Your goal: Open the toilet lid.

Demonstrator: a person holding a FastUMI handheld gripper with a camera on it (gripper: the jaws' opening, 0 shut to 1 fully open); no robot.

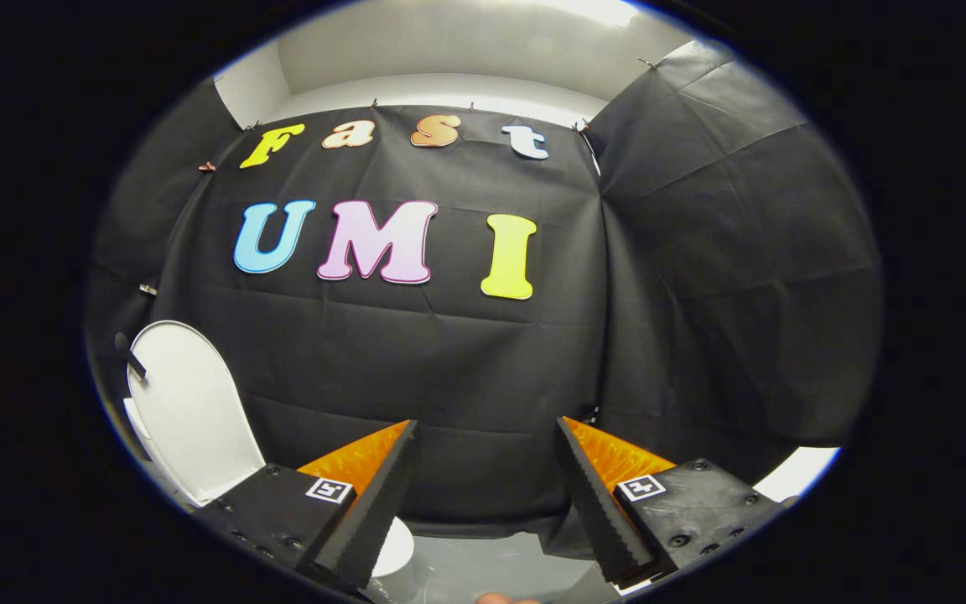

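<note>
Two fingers of the gripper point(487, 470) stand spread wide with nothing between them, pointing at the black cloth wall point(449, 361). Lower left of the frame, the white toilet lid point(189, 411) stands raised against the wall, its base partly hidden behind the left finger.

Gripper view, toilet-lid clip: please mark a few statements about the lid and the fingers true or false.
1. The toilet lid stands raised, leaning back toward the black cloth wall. True.
2. The gripper has its fingers clamped on the lid. False: the fingers are spread apart with nothing between them.
3. The lid lies straight ahead between the fingers. False: it is off to the side, beyond the left finger.
4. Black cloth hangs ahead of the fingers. True.
</note>
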